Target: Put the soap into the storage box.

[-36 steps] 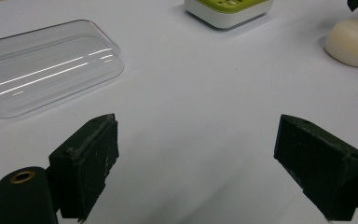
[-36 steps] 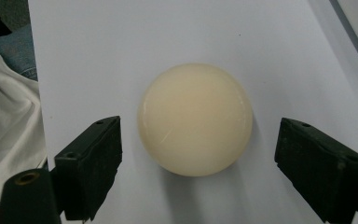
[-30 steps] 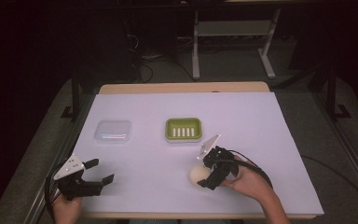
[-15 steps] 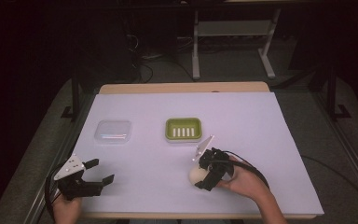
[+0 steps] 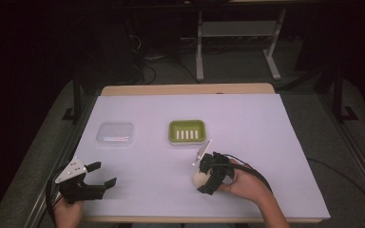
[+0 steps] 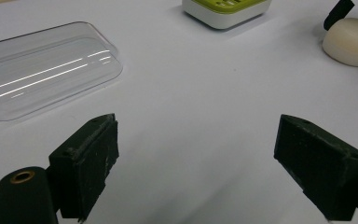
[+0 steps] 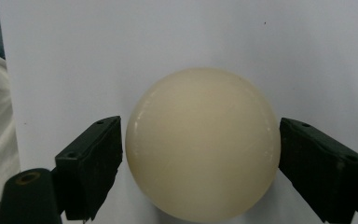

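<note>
- Dark floor and metal stand legs are surrounding a tabletop (image 5: 266,123) covered in white paper, which is giving every object a plain, even backdrop.
- Toward the far middle, a green dish (image 5: 187,131) with a slotted insert is sitting open side up, likely so that something can be laid in it.
- Left of it and well apart, a clear lid (image 5: 115,133) is lying flat on the paper, apparently set aside to leave the dish free.
- Nearer the person, a cream soap (image 7: 203,144) is resting on the paper, just in front of the dish.
- Around that soap, the right gripper (image 5: 208,175) is standing with its jaws on either side; the left one is touching or nearly touching, the right one is showing a thin gap, so I am judging the grip as closing rather than clamped.
- Over at the near left corner, the left gripper (image 5: 100,174) is hovering with its jaws wide apart and holding nothing, pointed toward the lid, seemingly waiting its turn.
</note>
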